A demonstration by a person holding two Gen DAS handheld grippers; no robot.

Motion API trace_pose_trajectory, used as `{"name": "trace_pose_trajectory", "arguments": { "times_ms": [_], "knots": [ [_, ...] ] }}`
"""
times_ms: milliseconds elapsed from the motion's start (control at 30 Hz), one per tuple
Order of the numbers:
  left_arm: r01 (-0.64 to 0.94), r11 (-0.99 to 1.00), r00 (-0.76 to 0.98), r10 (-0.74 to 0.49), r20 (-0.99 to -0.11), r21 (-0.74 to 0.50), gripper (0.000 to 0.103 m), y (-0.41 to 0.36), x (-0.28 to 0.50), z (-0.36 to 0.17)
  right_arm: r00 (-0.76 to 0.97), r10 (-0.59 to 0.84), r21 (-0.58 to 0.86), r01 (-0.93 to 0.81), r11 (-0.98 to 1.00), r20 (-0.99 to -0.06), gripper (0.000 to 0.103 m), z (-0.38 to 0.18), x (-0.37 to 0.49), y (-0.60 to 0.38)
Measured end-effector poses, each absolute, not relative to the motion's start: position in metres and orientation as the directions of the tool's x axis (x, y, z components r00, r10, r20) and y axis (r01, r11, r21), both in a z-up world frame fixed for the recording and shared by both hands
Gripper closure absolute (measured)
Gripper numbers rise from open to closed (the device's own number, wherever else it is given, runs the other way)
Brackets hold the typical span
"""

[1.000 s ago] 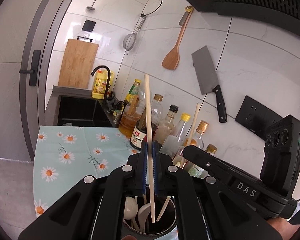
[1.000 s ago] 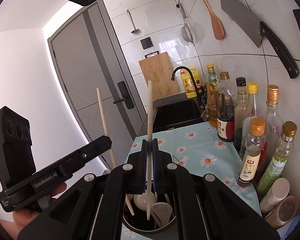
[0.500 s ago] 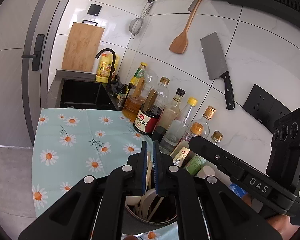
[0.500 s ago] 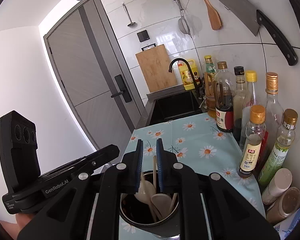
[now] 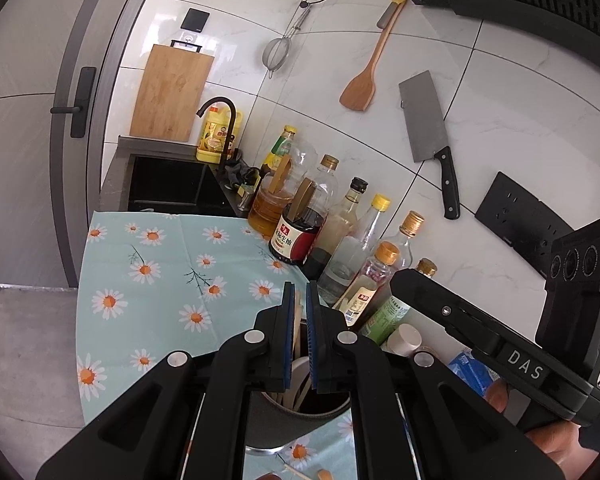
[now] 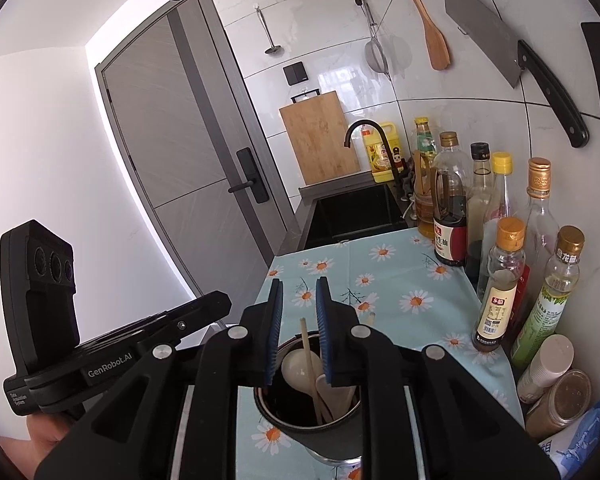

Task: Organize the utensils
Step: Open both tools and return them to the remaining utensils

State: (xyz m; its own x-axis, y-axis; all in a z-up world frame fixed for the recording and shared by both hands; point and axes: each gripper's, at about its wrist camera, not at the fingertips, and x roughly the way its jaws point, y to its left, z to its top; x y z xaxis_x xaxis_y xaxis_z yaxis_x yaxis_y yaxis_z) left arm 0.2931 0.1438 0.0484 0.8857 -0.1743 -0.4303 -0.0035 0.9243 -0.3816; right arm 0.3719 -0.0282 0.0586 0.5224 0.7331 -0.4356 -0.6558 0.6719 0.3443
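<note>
A dark round utensil holder (image 5: 284, 428) (image 6: 332, 444) stands on the daisy tablecloth just under both grippers. It holds white spoons (image 6: 298, 368) and chopsticks. My left gripper (image 5: 299, 286) hangs over its rim with the jaws almost together. The top of a chopstick (image 5: 297, 320) stands in the thin slit between the pads, its lower end down in the holder. My right gripper (image 6: 300, 284) is above the holder too, and its jaws are opening. Another chopstick (image 6: 308, 344) stands free between them, touching neither pad.
Several sauce and oil bottles (image 6: 500, 280) (image 5: 300, 232) line the tiled wall on the right. Beyond the tablecloth (image 5: 148, 272) lies a black sink (image 6: 352, 216) with a tap. A cleaver (image 5: 428, 128) and a wooden spatula (image 5: 364, 80) hang on the wall.
Both chopsticks stood high above the jaws a second ago and have dropped down into the holder. The right jaws have parted. The left gripper has shifted slightly over the holder.
</note>
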Motion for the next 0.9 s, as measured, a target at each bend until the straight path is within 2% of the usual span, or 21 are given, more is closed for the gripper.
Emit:
{"name": "trace_pose_trajectory", "arguments": {
  "times_ms": [100, 133, 167, 433, 467, 500, 567, 733, 767, 800, 833, 900],
  "knots": [
    [-0.005, 0.925, 0.888, -0.17, -0.428, -0.379, 0.097, 0.143, 0.28, 0.05, 0.507, 0.732, 0.343, -0.659, 0.67, -0.455, 0.075, 0.058, 0.363, -0.031],
    [-0.005, 0.925, 0.888, -0.171, -0.428, -0.38, 0.097, 0.143, 0.276, 0.05, 0.502, 0.729, 0.342, -0.657, 0.672, -0.467, 0.066, 0.057, 0.36, -0.032],
    [0.0, 0.922, 0.89, -0.176, -0.42, -0.388, 0.097, 0.144, 0.27, 0.049, 0.491, 0.729, 0.346, -0.658, 0.669, -0.477, 0.062, 0.056, 0.357, -0.033],
    [-0.033, 0.912, 0.876, -0.17, -0.451, -0.408, 0.097, 0.152, 0.239, 0.034, 0.422, 0.719, 0.362, -0.655, 0.663, -0.553, 0.061, 0.037, 0.33, -0.056],
    [-0.034, 0.911, 0.873, -0.173, -0.457, -0.412, 0.095, 0.152, 0.233, 0.031, 0.413, 0.717, 0.363, -0.655, 0.662, -0.561, 0.061, 0.034, 0.326, -0.06],
    [-0.033, 0.904, 0.869, -0.185, -0.459, -0.426, 0.078, 0.153, 0.228, 0.028, 0.409, 0.71, 0.357, -0.656, 0.666, -0.573, 0.06, 0.031, 0.321, -0.064],
    [-0.028, 0.891, 0.865, -0.205, -0.457, -0.453, 0.057, 0.154, 0.219, 0.024, 0.391, 0.703, 0.362, -0.651, 0.667, -0.594, 0.053, 0.024, 0.315, -0.072],
    [-0.011, 0.879, 0.846, -0.246, -0.473, -0.476, 0.057, 0.146, 0.199, 0.014, 0.339, 0.678, 0.397, -0.609, 0.686, -0.652, 0.048, 0.0, 0.306, -0.09],
    [-0.009, 0.878, 0.843, -0.251, -0.476, -0.479, 0.055, 0.145, 0.195, 0.012, 0.323, 0.677, 0.409, -0.6, 0.687, -0.661, 0.048, -0.005, 0.304, -0.093],
    [-0.012, 0.876, 0.838, -0.254, -0.482, -0.482, 0.044, 0.143, 0.191, 0.009, 0.305, 0.676, 0.423, -0.591, 0.687, -0.671, 0.047, -0.01, 0.304, -0.096],
    [-0.012, 0.873, 0.835, -0.259, -0.486, -0.487, 0.039, 0.141, 0.187, 0.006, 0.279, 0.677, 0.443, -0.58, 0.684, -0.681, 0.044, -0.016, 0.303, -0.099],
    [-0.001, 0.865, 0.82, -0.286, -0.495, -0.501, 0.035, 0.137, 0.179, -0.001, 0.238, 0.675, 0.472, -0.556, 0.684, -0.698, 0.041, -0.027, 0.3, -0.104]
  ]
}}
